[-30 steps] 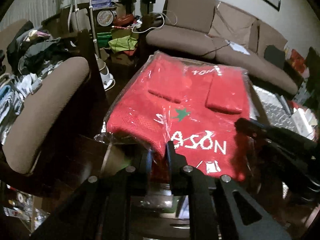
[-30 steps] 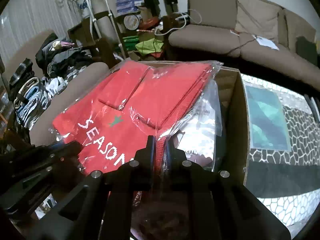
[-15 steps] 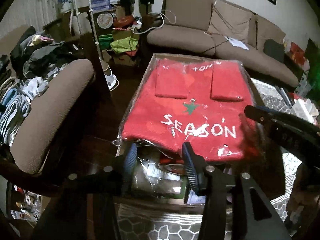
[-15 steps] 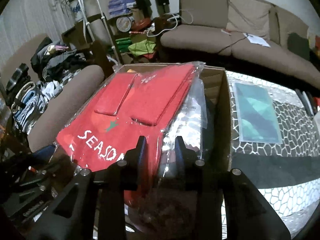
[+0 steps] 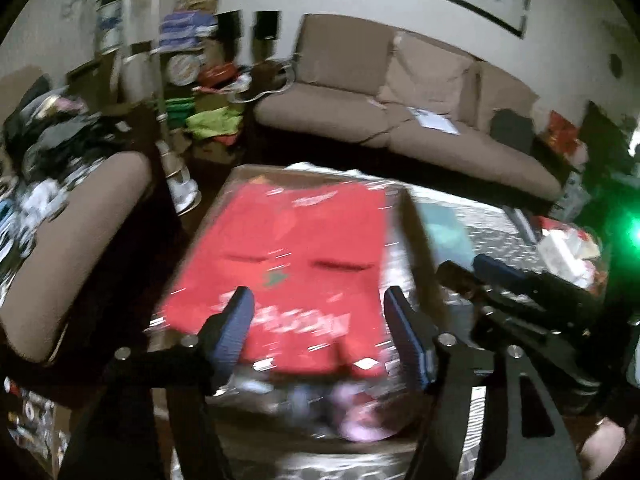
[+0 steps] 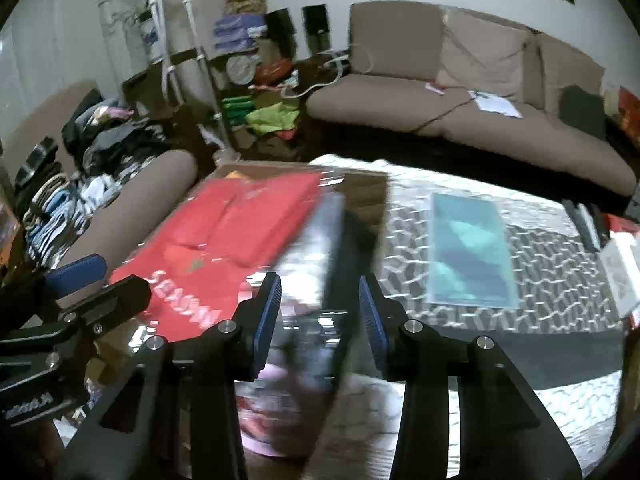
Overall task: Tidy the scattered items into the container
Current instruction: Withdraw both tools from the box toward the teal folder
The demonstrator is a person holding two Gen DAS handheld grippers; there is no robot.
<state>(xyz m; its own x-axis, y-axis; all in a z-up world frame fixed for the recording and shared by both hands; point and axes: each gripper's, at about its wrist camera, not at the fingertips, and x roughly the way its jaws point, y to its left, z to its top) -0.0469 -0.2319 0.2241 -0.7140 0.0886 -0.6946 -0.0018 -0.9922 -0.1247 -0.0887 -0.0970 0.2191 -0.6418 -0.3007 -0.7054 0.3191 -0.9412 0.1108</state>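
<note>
Left wrist view: left gripper [image 5: 316,332] jaws spread wide, just been opening, nothing gripped. Red bagged garment [image 5: 292,264] lies flat on top of the cardboard box [image 5: 416,248], at 12 o'clock from the jaws. Right wrist view: garment at 10 o'clock; right gripper [image 6: 320,312] jaws parted, just been opening, empty.

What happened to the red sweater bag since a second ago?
Both grippers let go of it. The left gripper and right gripper have just been opening and have backed up and away. The red sweater bag stays lying on top of the cardboard box.
</note>
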